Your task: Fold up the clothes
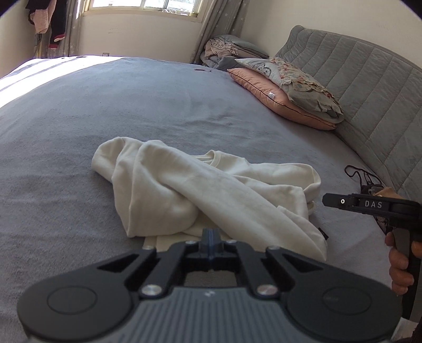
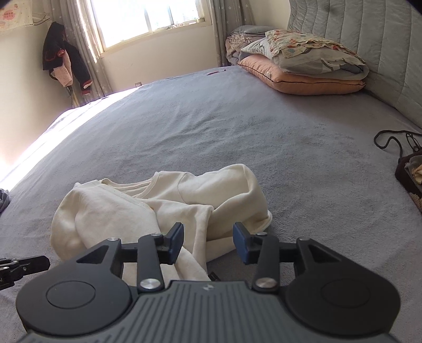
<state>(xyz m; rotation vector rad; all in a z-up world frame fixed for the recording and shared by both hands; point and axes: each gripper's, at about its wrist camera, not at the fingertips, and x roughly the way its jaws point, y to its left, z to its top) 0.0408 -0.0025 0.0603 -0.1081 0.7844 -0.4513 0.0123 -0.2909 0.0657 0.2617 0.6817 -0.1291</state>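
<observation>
Left gripper [image 1: 211, 244]: shut tight, the blue pads meeting with no gap; a flat cream hem edge of the garment lies right at the tips. Whether cloth is pinched between the pads cannot be told, since the pads hide the contact. Judged purpose: to hold or drag the near edge so the bundle can be spread

Right gripper [image 2: 208, 244]: jaws standing part-way apart, nothing clamped; a fold of cream cloth runs between and under the pads without being pressed. In the left wrist view it shows at 3 o'clock, gripped by the person's hand [image 1: 399, 266], beside the garment's right end. Judged purpose: poised for a fresh hold on that side

Cream sweatshirt [image 1: 200, 192]: the task's thing, lying crumpled on the grey bed [image 1: 118, 110], near the front edge, straight ahead of both grippers. Not yet flat; a sleeve is thrown diagonally across the body, running from 11 o'clock down to 5 o'clock in the left wrist view. Neckline [image 2: 147, 186] faces away, toward 12 o'clock; hem toward 6 o'clock. The heap's long axis runs roughly 9 to 3 o'clock. Folding proper looks not yet begun

Pillows [image 1: 287, 92]: stacked at 1 o'clock against the padded headboard [image 1: 364, 87], well apart from the garment

Dark bag with cord [image 2: 406, 168]: at 3 o'clock on the bed, clear of the work

Hanging clothes [image 2: 66, 60]: far corner, 11 o'clock, beside the window [image 2: 147, 21]
</observation>
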